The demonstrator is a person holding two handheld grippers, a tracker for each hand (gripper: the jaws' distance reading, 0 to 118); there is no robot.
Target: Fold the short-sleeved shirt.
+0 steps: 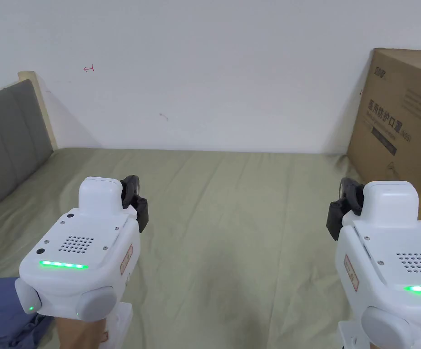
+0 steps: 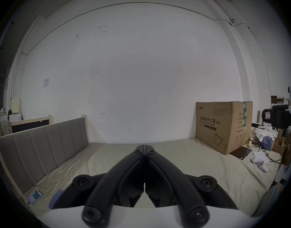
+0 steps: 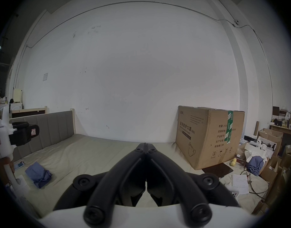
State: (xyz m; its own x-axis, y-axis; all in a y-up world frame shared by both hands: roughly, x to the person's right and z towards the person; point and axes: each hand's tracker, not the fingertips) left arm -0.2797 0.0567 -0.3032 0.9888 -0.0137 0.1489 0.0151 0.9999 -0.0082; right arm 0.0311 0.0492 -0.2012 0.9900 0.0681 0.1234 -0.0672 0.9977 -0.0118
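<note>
A crumpled blue short-sleeved shirt [image 3: 38, 175] lies on the left side of the bed, near the headboard end; its edge shows at the lower left of the head view [image 1: 0, 313] and beside the left jaws [image 2: 55, 198]. My left gripper [image 2: 144, 146] is held above the bed, jaws closed together with nothing between them. It also appears in the head view [image 1: 134, 202], to the right of the shirt. My right gripper [image 3: 145, 145] hovers level with it, shut and empty, and shows at the right of the head view [image 1: 343, 206].
The bed carries a pale green sheet [image 1: 232, 218] with a grey padded headboard [image 1: 5, 141] at the left. A large cardboard box [image 1: 400, 132] stands on its far right corner. A phone [image 2: 34, 196] lies near the headboard. Papers, a dark tablet [image 3: 217, 169] and a white controller [image 2: 260, 163] sit right of the box.
</note>
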